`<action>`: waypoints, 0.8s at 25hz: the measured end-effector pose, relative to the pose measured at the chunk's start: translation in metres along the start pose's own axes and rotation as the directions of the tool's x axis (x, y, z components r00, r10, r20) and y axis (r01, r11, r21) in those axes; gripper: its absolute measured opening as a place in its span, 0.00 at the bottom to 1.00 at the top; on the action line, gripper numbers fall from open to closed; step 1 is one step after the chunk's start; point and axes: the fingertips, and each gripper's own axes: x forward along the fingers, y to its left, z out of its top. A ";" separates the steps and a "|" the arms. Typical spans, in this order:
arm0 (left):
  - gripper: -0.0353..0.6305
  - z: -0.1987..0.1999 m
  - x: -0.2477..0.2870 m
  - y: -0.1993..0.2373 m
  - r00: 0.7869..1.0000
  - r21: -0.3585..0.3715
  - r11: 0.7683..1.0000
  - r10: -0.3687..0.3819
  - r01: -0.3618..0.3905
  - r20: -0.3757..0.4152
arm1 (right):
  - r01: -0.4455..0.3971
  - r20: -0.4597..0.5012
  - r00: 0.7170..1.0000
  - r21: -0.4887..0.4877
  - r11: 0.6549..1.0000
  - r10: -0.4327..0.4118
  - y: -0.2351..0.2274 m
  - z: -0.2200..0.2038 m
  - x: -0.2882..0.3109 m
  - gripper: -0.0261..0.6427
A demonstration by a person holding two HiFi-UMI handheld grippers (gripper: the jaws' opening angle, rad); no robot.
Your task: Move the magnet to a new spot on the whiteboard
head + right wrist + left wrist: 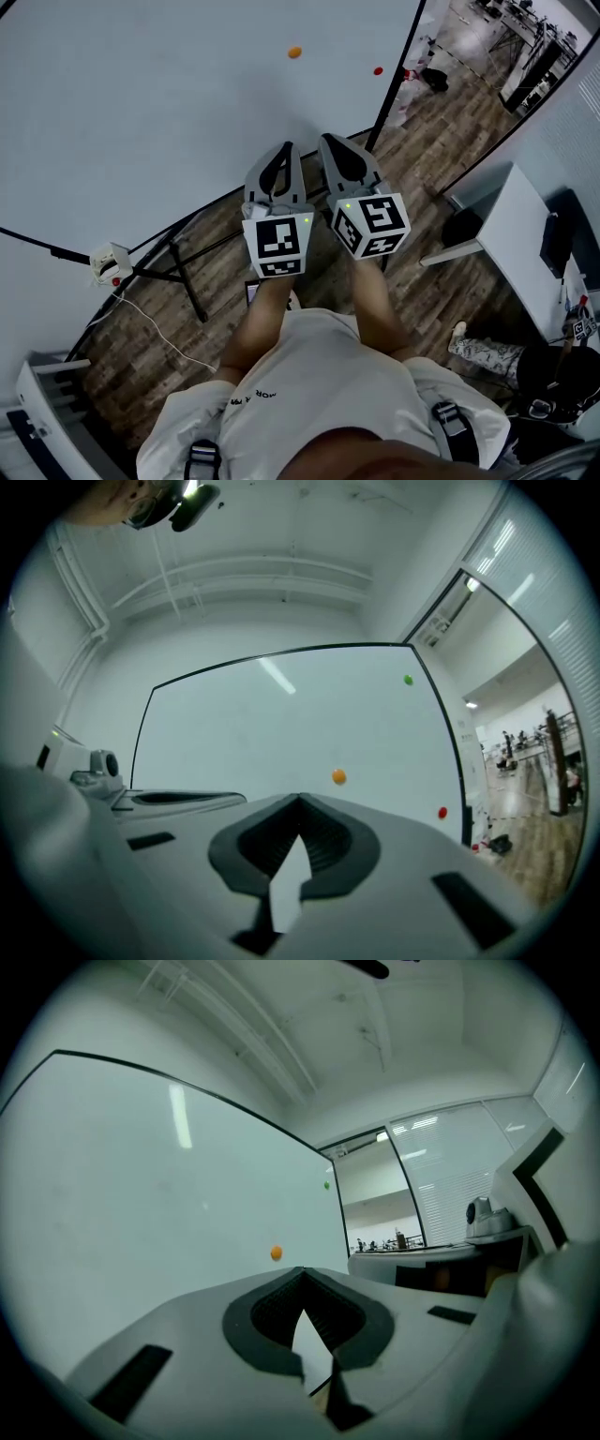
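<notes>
Fingers (pixel 187 1372) of the left gripper (pixel 284 150) and of the right gripper (pixel 330 141) were seen closed on nothing, while the orange magnet (pixel 294 52) was found on the whiteboard (pixel 141 112) ahead of them.

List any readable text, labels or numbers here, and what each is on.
None reads clearly.
Shirt: short dark print, upside down, too small to read.
Marker cubes on left claw and right claw: square codes only, no words.
Whiteboard: no writing.
</notes>
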 end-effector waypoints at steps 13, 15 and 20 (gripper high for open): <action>0.05 -0.004 0.020 0.021 0.998 -0.018 0.998 -0.056 0.056 0.006 | 0.043 -0.010 0.999 -0.020 0.999 -0.044 -0.001 -0.002 0.036 0.06; 0.05 -0.002 0.022 0.021 0.998 -0.017 0.998 -0.055 0.055 0.013 | 0.039 -0.007 0.999 -0.024 0.999 -0.039 -0.002 0.001 0.038 0.06; 0.05 -0.003 0.030 0.021 0.999 -0.023 0.999 -0.041 0.042 0.017 | 0.031 -0.011 0.999 -0.031 0.999 -0.031 -0.008 0.000 0.044 0.06</action>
